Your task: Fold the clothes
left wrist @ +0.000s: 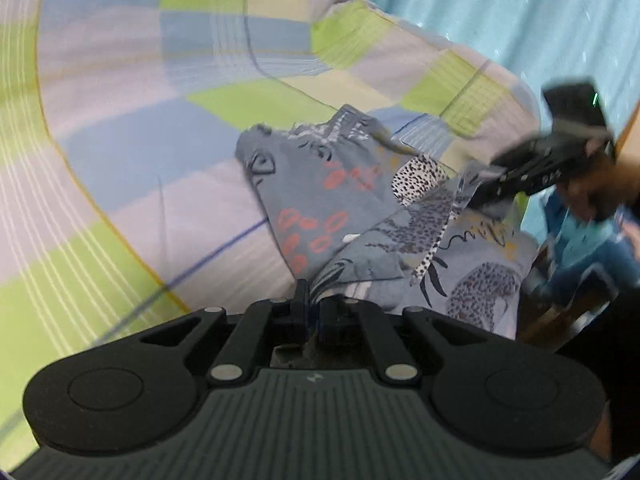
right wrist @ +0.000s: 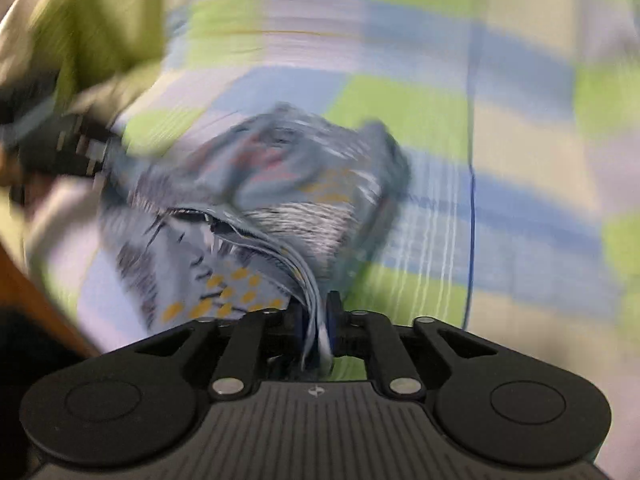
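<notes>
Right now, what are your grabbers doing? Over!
Left gripper shut on printed garment. Right gripper pinching its bunched edge. Garment lifted over checked bedsheet. Nothing in the way.

left claw (left wrist: 310, 304) pinched nearly closed on cloth, right claw (right wrist: 316, 318) narrowly parted, cloth between its fingers

The right gripper (right wrist: 316, 320) pinches the blue printed garment (right wrist: 256, 184) above the checked sheet (right wrist: 520, 160).
</notes>
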`<action>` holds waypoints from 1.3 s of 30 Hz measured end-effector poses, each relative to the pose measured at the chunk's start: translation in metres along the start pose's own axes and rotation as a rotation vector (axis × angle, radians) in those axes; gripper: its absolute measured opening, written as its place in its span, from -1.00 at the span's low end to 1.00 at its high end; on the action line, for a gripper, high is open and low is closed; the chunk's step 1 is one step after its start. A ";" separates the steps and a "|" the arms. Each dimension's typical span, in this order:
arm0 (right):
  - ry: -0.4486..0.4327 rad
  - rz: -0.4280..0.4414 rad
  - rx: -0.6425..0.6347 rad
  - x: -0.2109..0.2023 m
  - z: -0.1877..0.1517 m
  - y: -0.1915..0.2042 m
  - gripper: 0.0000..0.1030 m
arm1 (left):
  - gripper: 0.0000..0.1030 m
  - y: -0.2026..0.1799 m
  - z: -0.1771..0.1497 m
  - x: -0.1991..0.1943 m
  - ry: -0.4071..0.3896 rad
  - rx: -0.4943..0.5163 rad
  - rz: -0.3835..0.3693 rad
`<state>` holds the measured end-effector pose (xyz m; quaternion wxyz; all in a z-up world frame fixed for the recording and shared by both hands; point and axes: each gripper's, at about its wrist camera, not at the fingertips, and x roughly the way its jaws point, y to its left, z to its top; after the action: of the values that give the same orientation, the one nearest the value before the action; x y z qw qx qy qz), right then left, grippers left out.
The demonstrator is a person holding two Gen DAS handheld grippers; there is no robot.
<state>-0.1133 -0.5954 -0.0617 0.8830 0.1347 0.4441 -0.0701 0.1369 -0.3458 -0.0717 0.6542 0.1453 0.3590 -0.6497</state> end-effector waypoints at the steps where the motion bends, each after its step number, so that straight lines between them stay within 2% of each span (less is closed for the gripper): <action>1: -0.014 0.028 0.069 0.006 -0.007 -0.012 -0.47 | -0.88 0.006 -0.003 0.000 -0.013 -0.039 -0.019; 4: -0.100 0.136 0.266 0.009 -0.037 -0.037 -0.39 | -0.77 0.021 -0.007 -0.003 -0.049 -0.129 -0.051; 5: -0.137 0.165 0.313 0.009 -0.045 -0.043 -0.39 | -0.75 0.017 -0.007 -0.004 -0.061 -0.095 -0.030; 7: -0.210 0.200 0.391 0.008 -0.060 -0.049 -0.39 | -0.71 0.005 -0.005 -0.003 -0.076 -0.001 0.018; 9: -0.280 0.194 0.423 0.004 -0.075 -0.045 -0.38 | -0.71 -0.014 -0.006 0.000 -0.073 0.163 0.083; 11: -0.348 0.193 0.470 0.003 -0.085 -0.044 -0.24 | -0.71 -0.032 -0.008 0.002 -0.066 0.329 0.141; 12: -0.382 0.193 0.494 0.002 -0.090 -0.044 -0.12 | -0.71 -0.037 -0.007 0.003 -0.069 0.372 0.154; 13: -0.407 0.202 0.519 0.003 -0.093 -0.047 -0.09 | -0.69 -0.036 -0.006 0.003 -0.078 0.359 0.148; 17: -0.463 0.189 0.551 -0.004 -0.094 -0.051 -0.09 | -0.62 -0.005 0.002 0.008 -0.070 0.092 0.075; 20: -0.486 0.202 0.596 -0.004 -0.099 -0.056 0.01 | -0.61 0.010 0.003 0.012 -0.072 -0.023 0.032; 24: -0.477 0.233 0.562 -0.005 -0.103 -0.055 0.13 | -0.62 0.012 0.003 0.012 -0.069 -0.021 0.017; 27: -0.455 0.260 0.491 -0.006 -0.104 -0.047 0.48 | -0.62 0.013 0.005 0.013 -0.069 -0.016 0.010; 29: -0.425 0.210 0.423 -0.004 -0.102 -0.040 0.49 | -0.62 0.014 0.005 0.014 -0.069 -0.017 0.006; 31: -0.423 0.199 0.403 -0.002 -0.102 -0.040 0.48 | -0.62 0.014 0.004 0.015 -0.073 -0.021 0.004; 34: -0.439 0.223 0.462 0.001 -0.102 -0.047 0.46 | -0.64 0.016 0.003 0.017 -0.084 -0.047 -0.002; 35: -0.443 0.230 0.486 0.002 -0.102 -0.048 0.45 | -0.65 0.015 0.002 0.017 -0.090 -0.052 0.001; 36: -0.447 0.237 0.509 0.003 -0.102 -0.050 0.24 | -0.72 0.015 0.001 0.017 -0.097 -0.055 0.005; 37: -0.441 0.240 0.527 0.005 -0.101 -0.051 -0.12 | -0.84 0.015 0.000 0.016 -0.099 -0.055 0.007; 38: -0.425 0.232 0.549 0.008 -0.101 -0.052 -0.36 | -0.90 0.013 -0.002 0.015 -0.102 -0.049 0.007; 39: -0.411 0.217 0.571 0.010 -0.102 -0.054 -0.79 | -0.96 0.010 -0.004 0.014 -0.111 -0.035 0.011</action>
<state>-0.1985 -0.6162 -0.1373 0.8830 0.4050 0.2030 -0.1226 0.1438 -0.3526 -0.0860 0.6791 0.0998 0.3326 -0.6467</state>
